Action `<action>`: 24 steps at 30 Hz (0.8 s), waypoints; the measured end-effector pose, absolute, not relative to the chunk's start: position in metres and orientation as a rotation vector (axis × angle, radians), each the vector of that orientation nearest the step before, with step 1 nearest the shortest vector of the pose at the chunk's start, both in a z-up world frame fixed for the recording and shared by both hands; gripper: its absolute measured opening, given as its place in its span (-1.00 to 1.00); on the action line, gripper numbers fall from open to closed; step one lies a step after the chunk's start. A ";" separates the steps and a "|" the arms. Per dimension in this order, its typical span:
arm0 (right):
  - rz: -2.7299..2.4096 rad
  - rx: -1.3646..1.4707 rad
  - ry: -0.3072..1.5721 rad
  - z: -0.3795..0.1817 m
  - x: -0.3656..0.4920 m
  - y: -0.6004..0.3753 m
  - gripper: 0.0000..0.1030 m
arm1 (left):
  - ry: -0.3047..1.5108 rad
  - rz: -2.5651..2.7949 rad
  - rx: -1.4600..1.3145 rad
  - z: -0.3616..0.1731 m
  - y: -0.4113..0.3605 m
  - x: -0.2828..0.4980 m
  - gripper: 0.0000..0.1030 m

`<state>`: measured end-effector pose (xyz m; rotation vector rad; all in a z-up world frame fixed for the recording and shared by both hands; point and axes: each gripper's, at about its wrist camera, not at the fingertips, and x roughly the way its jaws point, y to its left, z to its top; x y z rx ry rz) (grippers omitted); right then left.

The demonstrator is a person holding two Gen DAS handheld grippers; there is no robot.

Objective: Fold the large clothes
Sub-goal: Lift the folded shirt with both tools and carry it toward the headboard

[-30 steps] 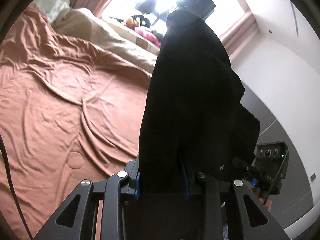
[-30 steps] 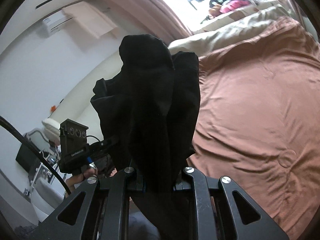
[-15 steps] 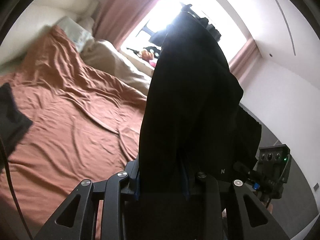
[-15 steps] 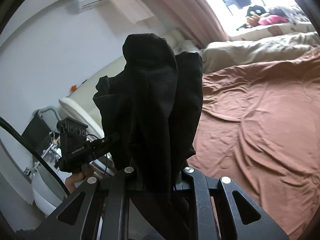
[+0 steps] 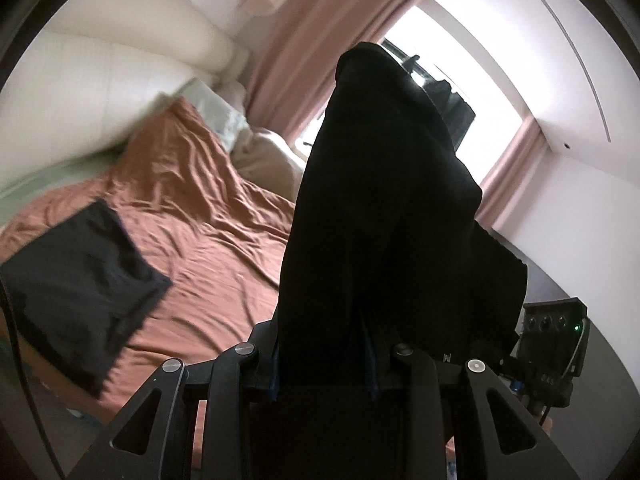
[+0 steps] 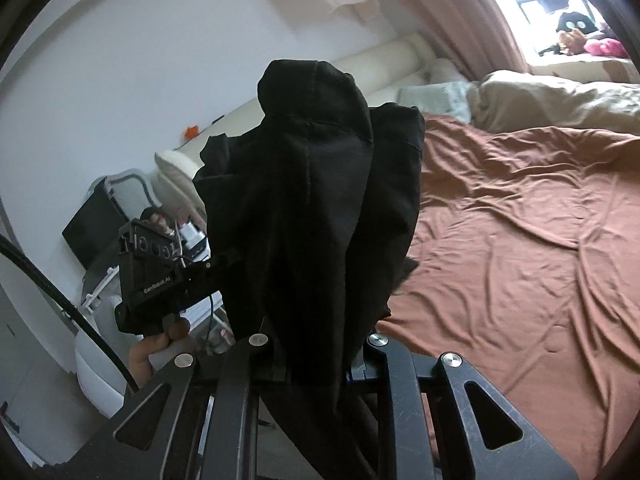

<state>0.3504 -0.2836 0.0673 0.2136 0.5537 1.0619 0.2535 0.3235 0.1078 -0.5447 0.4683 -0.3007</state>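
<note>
Both claws are pinching the black garment [image 5: 384,216]: your left gripper [image 5: 324,356] and right gripper [image 6: 318,354] each clamp a bunch of it, held up in the air beside the bed [image 6: 520,240]. You look to be carrying it over for laying out. Next, lower it onto bare sheet, clear of the folded cloth [image 5: 80,280], and pull it flat.
</note>
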 end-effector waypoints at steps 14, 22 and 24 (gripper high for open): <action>1.168 0.158 0.576 0.060 0.374 -0.148 -0.73 | 0.430 -0.166 -0.535 0.109 0.454 0.252 -0.50; 1.252 0.183 0.620 0.048 0.415 -0.059 -0.73 | 0.441 -0.033 -0.529 0.111 0.533 0.259 -0.51; 1.269 0.196 0.638 0.046 0.426 -0.039 -0.73 | 0.447 0.009 -0.519 0.113 0.551 0.263 -0.51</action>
